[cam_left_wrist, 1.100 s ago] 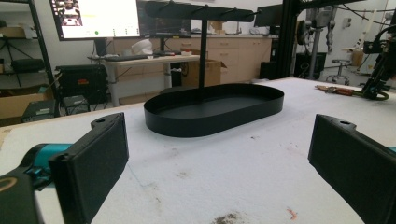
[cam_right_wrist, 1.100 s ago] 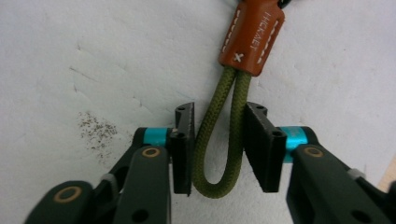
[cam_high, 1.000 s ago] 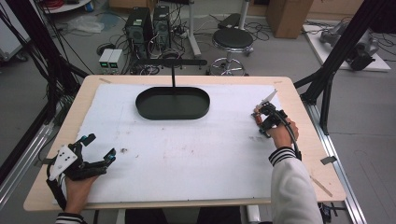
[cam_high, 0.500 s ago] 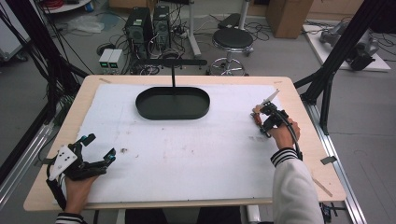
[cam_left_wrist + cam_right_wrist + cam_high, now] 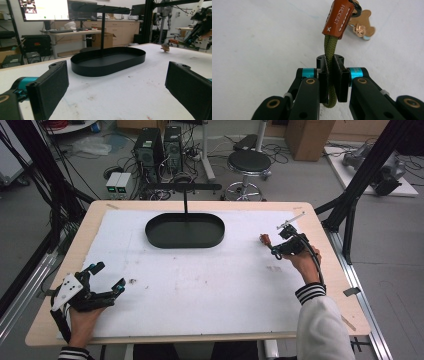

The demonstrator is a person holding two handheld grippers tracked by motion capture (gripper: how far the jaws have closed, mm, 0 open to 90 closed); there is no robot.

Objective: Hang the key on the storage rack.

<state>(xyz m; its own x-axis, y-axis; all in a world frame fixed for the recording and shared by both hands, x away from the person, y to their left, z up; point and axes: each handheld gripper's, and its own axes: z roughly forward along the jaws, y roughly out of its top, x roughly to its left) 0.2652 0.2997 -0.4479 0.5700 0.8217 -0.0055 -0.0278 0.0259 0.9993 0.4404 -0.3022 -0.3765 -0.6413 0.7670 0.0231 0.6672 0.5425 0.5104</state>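
Table (image 5: 320, 320), white mat on top. Oval black tray (image 5: 184, 231) with post and crossbar, at 12 o'clock on mat, well apart from both grippers. Left gripper (image 5: 107, 277) at 8 o'clock, resting near front edge, jaws spread wide, nothing between pads. Right gripper (image 5: 273, 248) at 2 o'clock, low over mat, clenched on olive cord loop of keychain (image 5: 331, 50). Brown leather tab (image 5: 338, 18) just past jaw tips, small bear charm (image 5: 361, 27) beyond, lying on mat. Keychain at 2 o'clock, right of tray.
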